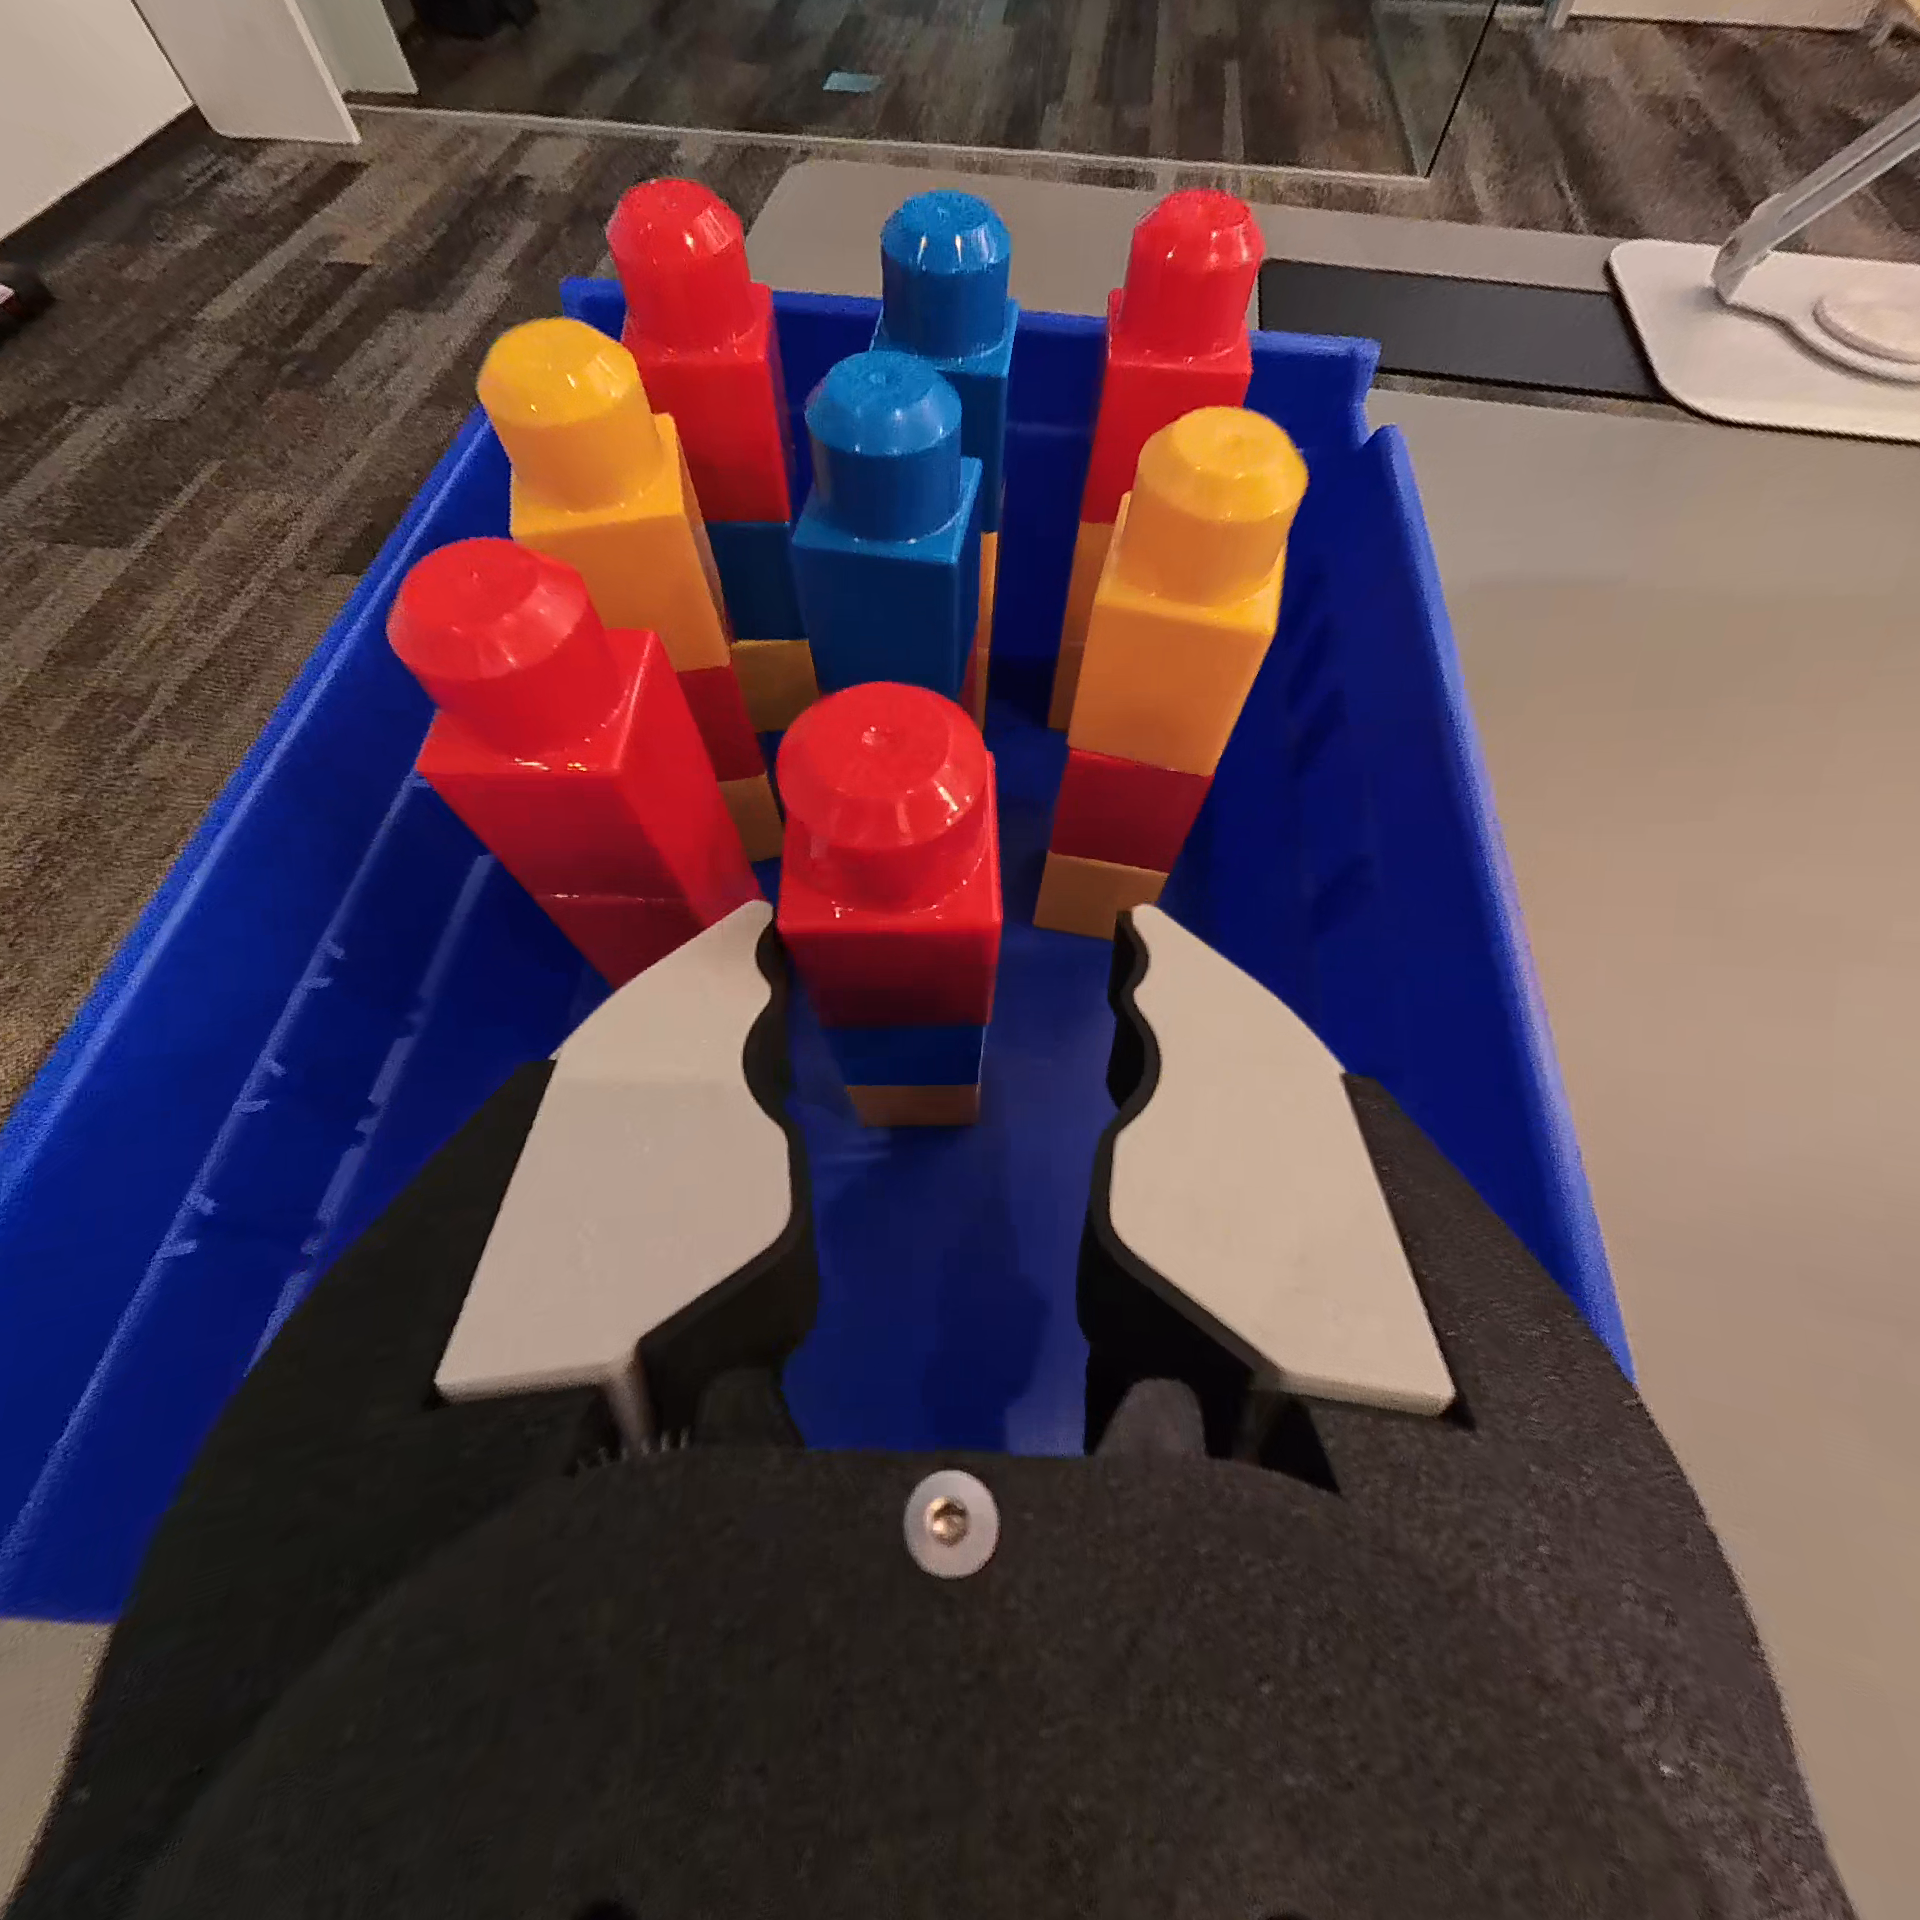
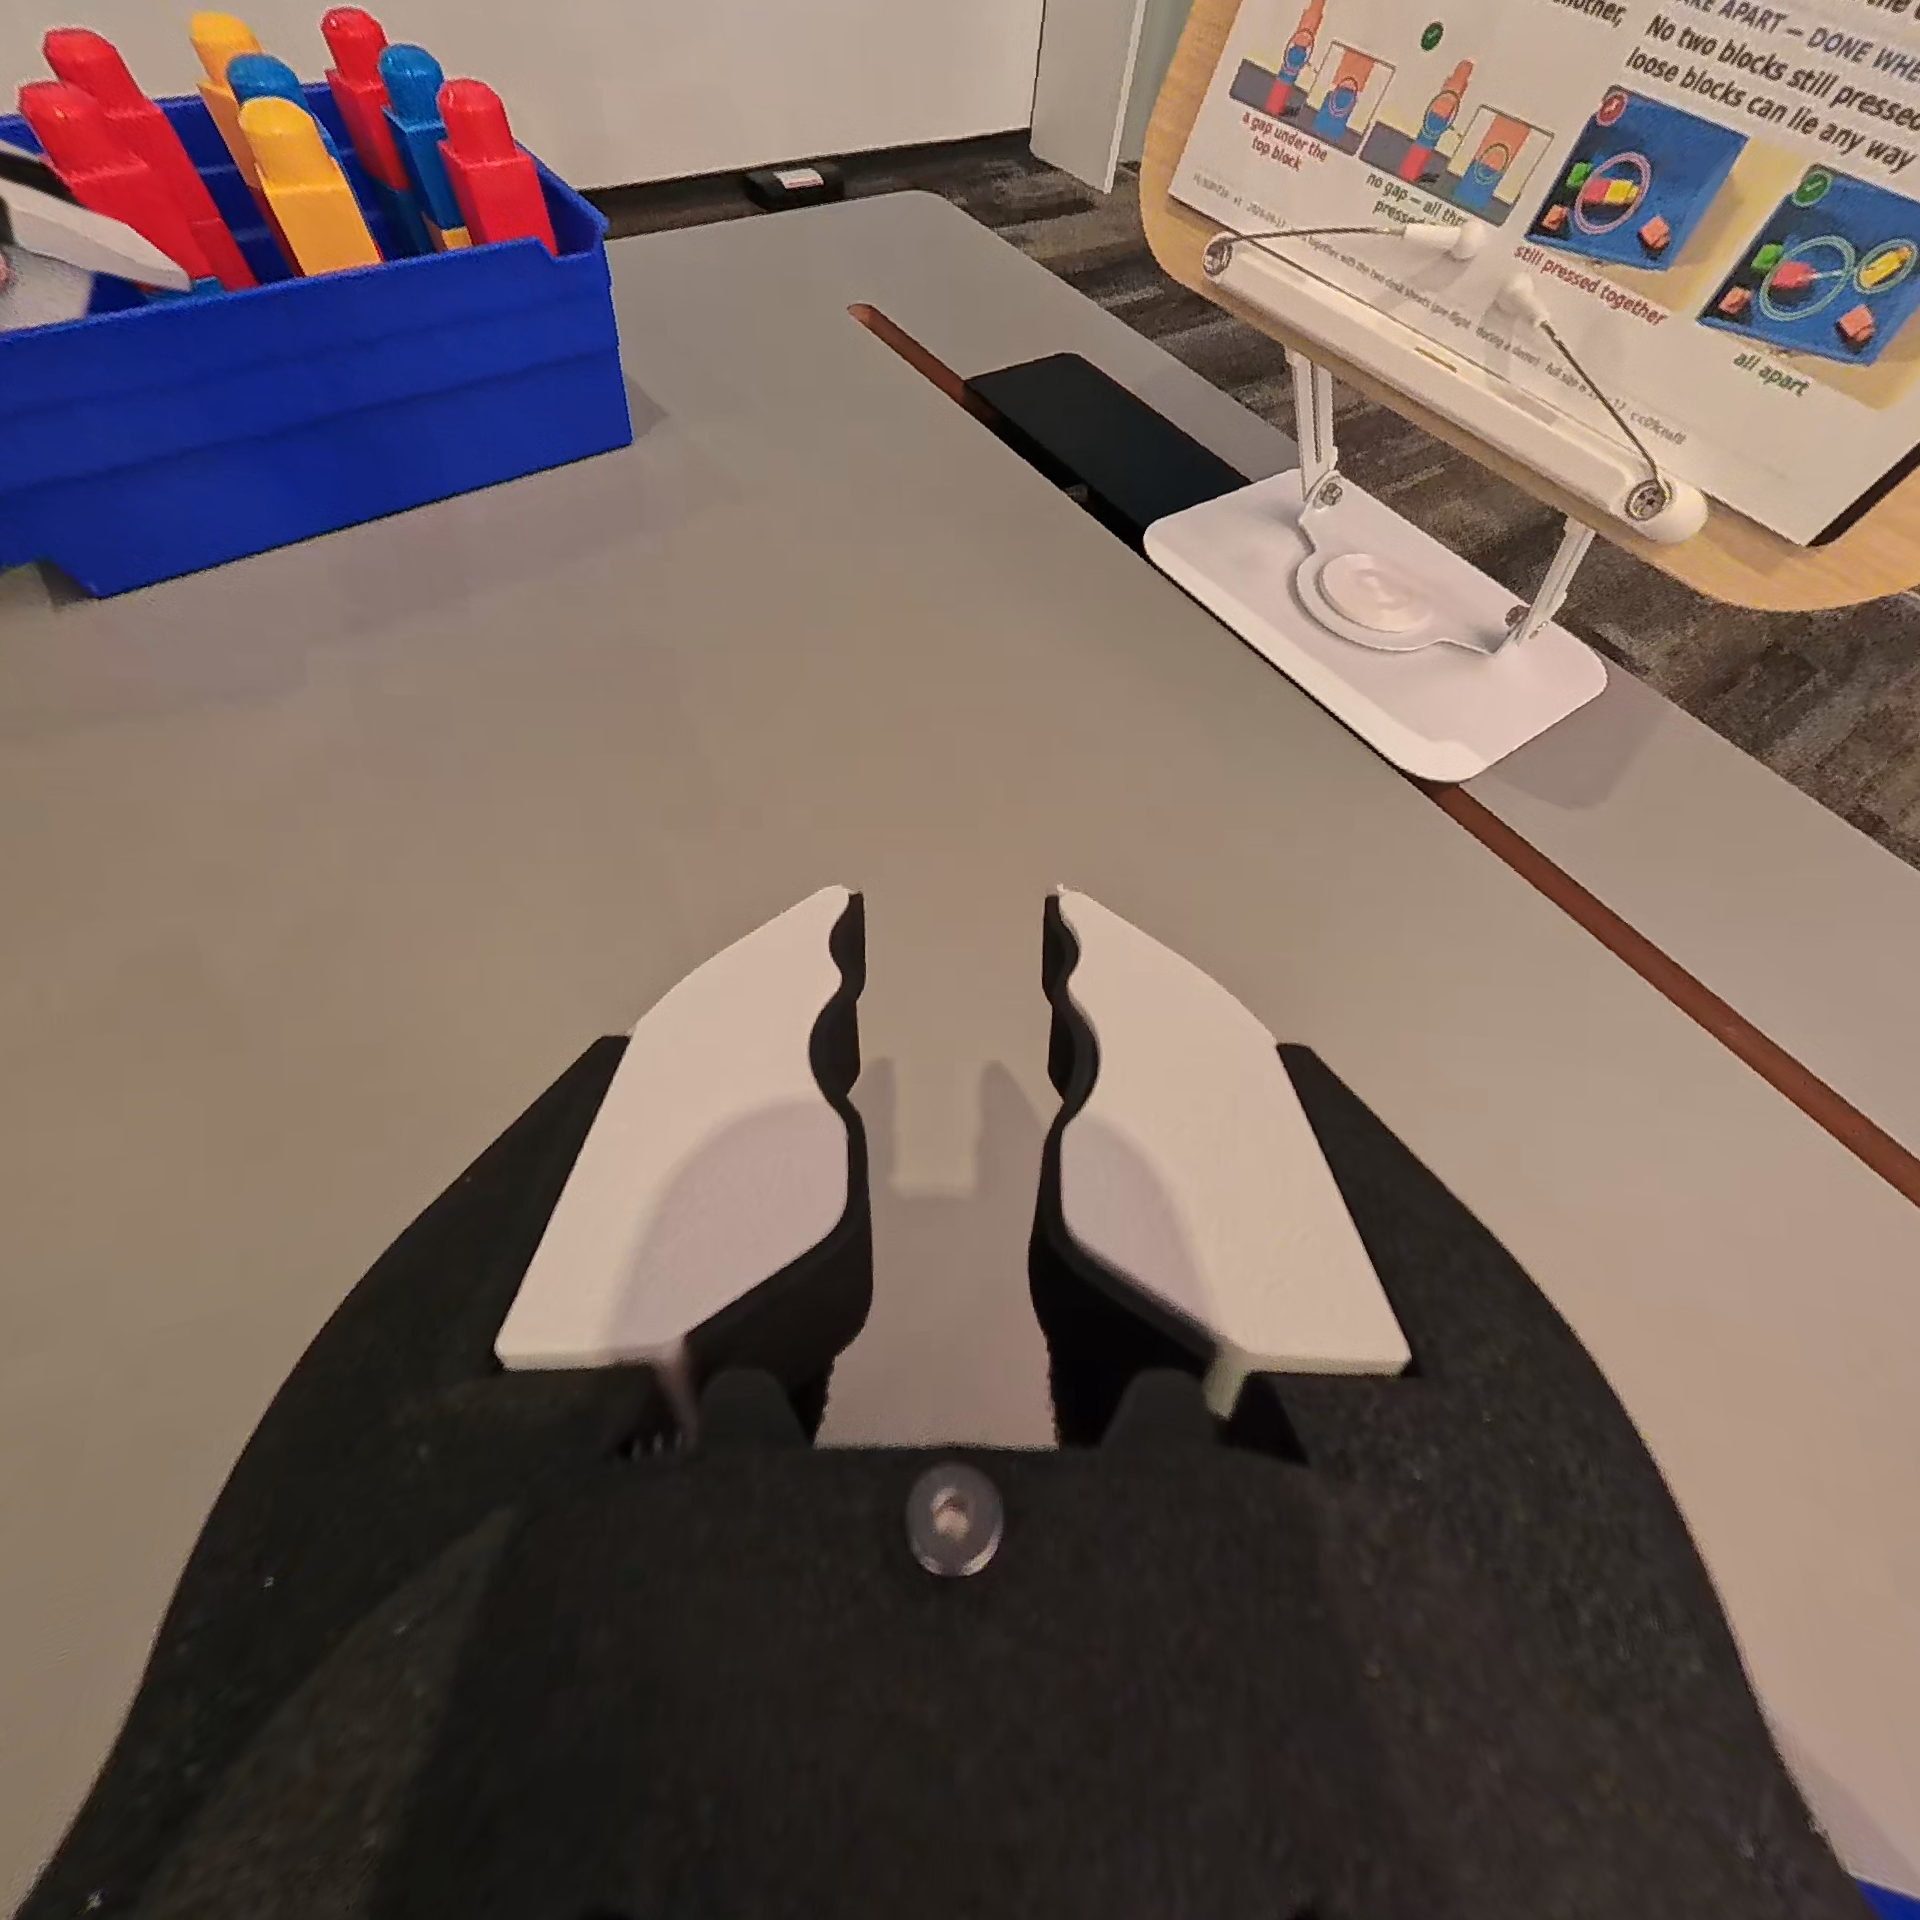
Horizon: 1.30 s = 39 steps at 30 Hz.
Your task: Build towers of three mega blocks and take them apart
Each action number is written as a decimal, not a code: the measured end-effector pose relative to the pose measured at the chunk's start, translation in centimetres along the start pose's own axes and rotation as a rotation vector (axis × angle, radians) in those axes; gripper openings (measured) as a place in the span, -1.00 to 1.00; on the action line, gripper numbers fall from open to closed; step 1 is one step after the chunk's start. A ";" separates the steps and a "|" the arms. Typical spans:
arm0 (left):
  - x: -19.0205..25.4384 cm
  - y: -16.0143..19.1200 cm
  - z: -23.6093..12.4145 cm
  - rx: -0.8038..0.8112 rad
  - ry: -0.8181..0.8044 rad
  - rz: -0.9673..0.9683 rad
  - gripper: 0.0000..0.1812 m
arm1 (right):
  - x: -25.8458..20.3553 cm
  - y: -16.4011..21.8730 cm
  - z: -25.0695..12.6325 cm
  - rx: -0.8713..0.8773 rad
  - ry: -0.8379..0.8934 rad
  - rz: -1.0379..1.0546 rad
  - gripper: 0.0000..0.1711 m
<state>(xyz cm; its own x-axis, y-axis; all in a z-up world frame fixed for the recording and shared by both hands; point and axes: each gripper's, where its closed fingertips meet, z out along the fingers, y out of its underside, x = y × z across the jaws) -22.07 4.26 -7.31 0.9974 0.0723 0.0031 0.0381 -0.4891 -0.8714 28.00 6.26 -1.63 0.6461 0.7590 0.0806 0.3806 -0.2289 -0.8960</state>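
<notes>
Table [image 2: 623, 727]: grey, wide, w/ a brown seam running near-right to far.

Bin [image 1: 1455, 779]: blue, sits on the table; in the right wrist view it's far left [image 2: 312, 395], well apart from the right gripper.

Stand [image 2: 1382, 623]: white base at far right of the table, holds a tilted instruction sheet [image 2: 1621, 208] w/ pictures.

Left gripper [image 1: 940, 920]: over the near end of the bin, pointing in. Jaws spread wide, nothing gripped. Left fingertip looks to be at or just beside the near tower's red block; can't tell if touching. Right fingertip is clear of it, w/ a gap.

Right gripper [image 2: 956, 894]: over bare table, jaws partly apart, nothing between them, no blocks near.

Towers: eight stand upright in the bin, each 3 blocks as far as visible.
- Near tower [image 1: 894, 914]: red top, blue mid, yellow base; stands between the left gripper's tips, a bit left of centre.
- Near-left tower [image 1: 561, 758]: red top, just beyond the left finger.
- Right tower [image 1: 1174, 644]: yellow over red over yellow, just beyond the right finger.
- Others behind: a yellow-top [image 1: 603, 499], two blue-tops [image 1: 888, 540], two red-tops at the far wall [image 1: 707, 353].
</notes>
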 end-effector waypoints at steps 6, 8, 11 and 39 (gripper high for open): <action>-0.2 0.7 1.0 -0.046 -0.012 -0.010 -0.44 | 0.0 0.6 -0.4 -0.020 0.008 -0.008 -0.63; -0.5 0.7 1.1 -0.055 -0.025 -0.007 -0.54 | 0.1 0.8 -0.5 -0.025 0.016 -0.011 -0.63; -0.5 0.7 1.1 -0.056 -0.008 -0.012 -0.60 | 0.3 1.0 -0.8 -0.020 0.020 -0.001 -0.63; 28.5 -14.1 -21.1 0.274 1.138 0.257 -0.61 | -13.9 -6.7 -0.3 0.228 -0.597 -0.023 -0.35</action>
<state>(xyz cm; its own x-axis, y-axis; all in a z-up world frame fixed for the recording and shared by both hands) 7.12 -5.15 15.44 0.4613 -0.8783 0.1254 -0.0468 -0.1653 -0.9851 16.68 -2.99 3.35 0.1349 0.9861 -0.0968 0.1970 -0.1224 -0.9727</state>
